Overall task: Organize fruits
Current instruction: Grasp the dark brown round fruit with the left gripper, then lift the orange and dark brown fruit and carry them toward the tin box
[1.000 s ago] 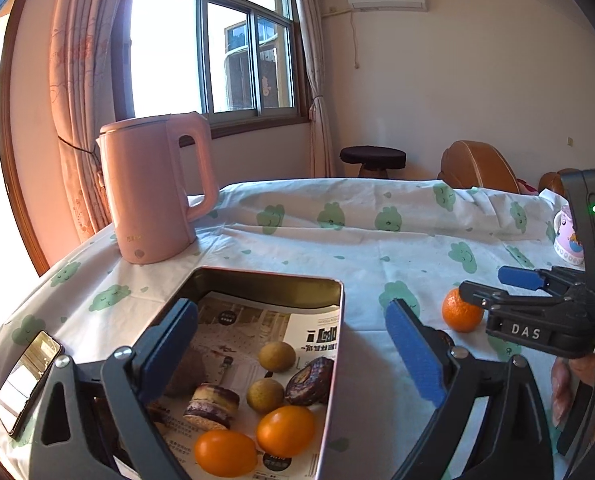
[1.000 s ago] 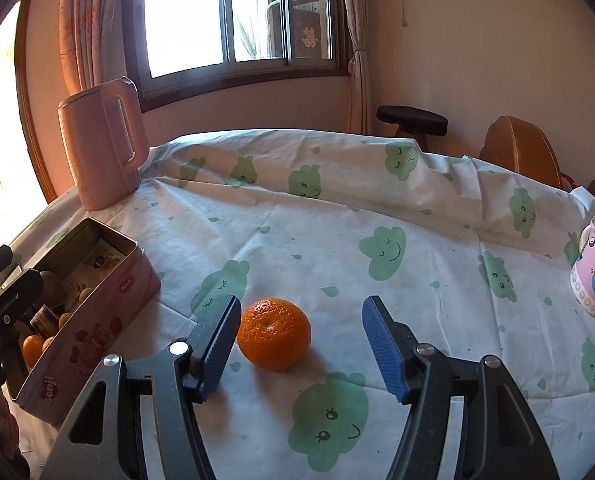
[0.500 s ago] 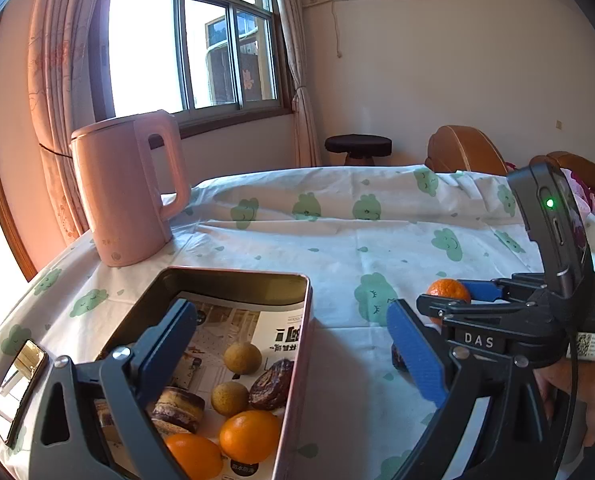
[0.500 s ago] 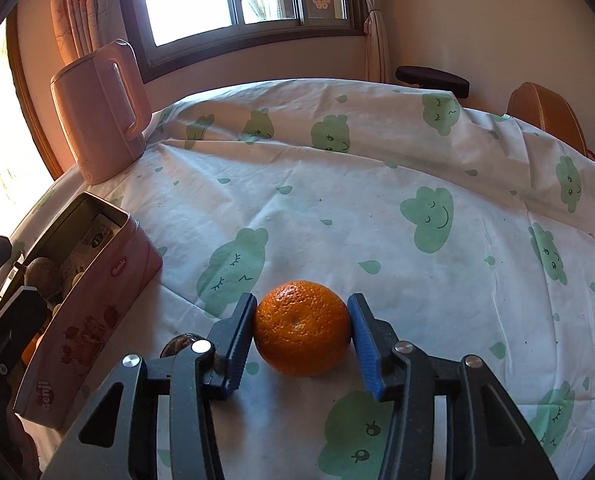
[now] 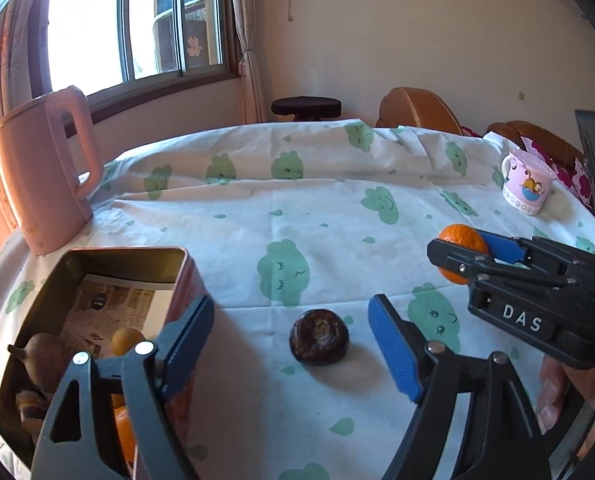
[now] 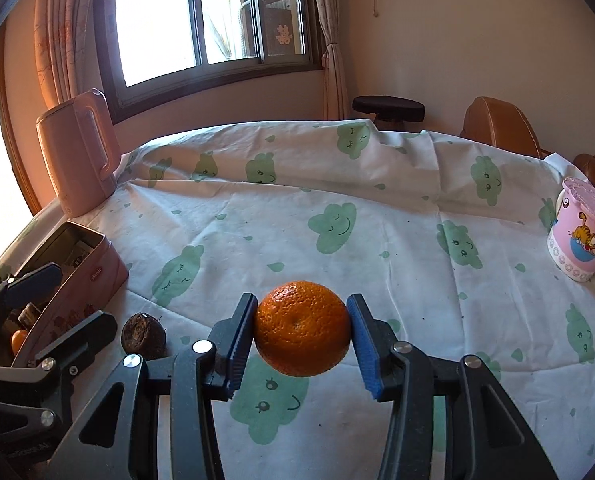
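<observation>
My right gripper (image 6: pixel 302 305) is shut on an orange (image 6: pixel 301 328), with both pads pressed on its sides just above the cloud-print tablecloth. The left wrist view shows that orange (image 5: pixel 459 240) in the right gripper (image 5: pixel 461 242) at the right. A dark brown round fruit (image 5: pixel 318 336) lies on the cloth between the fingers of my left gripper (image 5: pixel 291 320). Its jaws are closing, and the pads stand apart from the fruit. An open pink tin (image 5: pixel 129 250) at the left holds several fruits. The right wrist view shows the dark fruit (image 6: pixel 143 336), the tin (image 6: pixel 85 292) and the left gripper (image 6: pixel 65 300).
A pink kettle (image 5: pixel 45 172) stands at the back left beyond the tin. A pink cartoon mug (image 5: pixel 527 188) sits at the right edge of the table. A dark stool (image 5: pixel 305 106) and brown chairs (image 5: pixel 417 110) stand behind the table, under the window.
The right gripper closed on the orange and raised it off the cloth. The left gripper swung right from above the tin to the dark fruit, and its jaws narrowed.
</observation>
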Demonstrator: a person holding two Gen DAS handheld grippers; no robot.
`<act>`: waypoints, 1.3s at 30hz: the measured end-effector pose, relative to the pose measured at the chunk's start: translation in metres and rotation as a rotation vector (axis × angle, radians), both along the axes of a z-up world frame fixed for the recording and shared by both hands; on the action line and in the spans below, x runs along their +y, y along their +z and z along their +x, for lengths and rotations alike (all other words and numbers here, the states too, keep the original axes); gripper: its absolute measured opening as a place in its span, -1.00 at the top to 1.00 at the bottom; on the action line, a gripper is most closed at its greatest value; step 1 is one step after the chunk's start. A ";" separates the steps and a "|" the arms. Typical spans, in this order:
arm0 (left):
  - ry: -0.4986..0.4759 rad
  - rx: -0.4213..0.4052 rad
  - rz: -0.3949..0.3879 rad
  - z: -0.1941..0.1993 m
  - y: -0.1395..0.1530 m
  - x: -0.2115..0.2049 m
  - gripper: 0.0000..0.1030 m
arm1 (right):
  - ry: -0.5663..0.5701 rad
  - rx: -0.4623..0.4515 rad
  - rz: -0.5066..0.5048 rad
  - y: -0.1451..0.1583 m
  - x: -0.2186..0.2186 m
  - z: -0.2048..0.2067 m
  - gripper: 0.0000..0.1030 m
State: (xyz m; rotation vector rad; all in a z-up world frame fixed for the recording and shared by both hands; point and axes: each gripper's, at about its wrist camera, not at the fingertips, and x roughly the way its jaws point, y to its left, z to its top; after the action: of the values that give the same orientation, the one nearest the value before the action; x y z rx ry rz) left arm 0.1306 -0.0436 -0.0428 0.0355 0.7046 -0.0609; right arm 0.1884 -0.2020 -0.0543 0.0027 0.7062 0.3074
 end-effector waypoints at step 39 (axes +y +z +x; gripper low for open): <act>0.011 -0.032 0.032 0.004 -0.002 -0.014 0.25 | 0.054 -0.114 0.081 0.013 -0.008 -0.019 0.06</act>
State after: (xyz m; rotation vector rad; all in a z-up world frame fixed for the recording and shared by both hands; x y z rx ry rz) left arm 0.1342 -0.0578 -0.0447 0.0631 0.6733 -0.0380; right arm 0.1689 -0.2104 -0.0410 0.0432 0.5814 0.3847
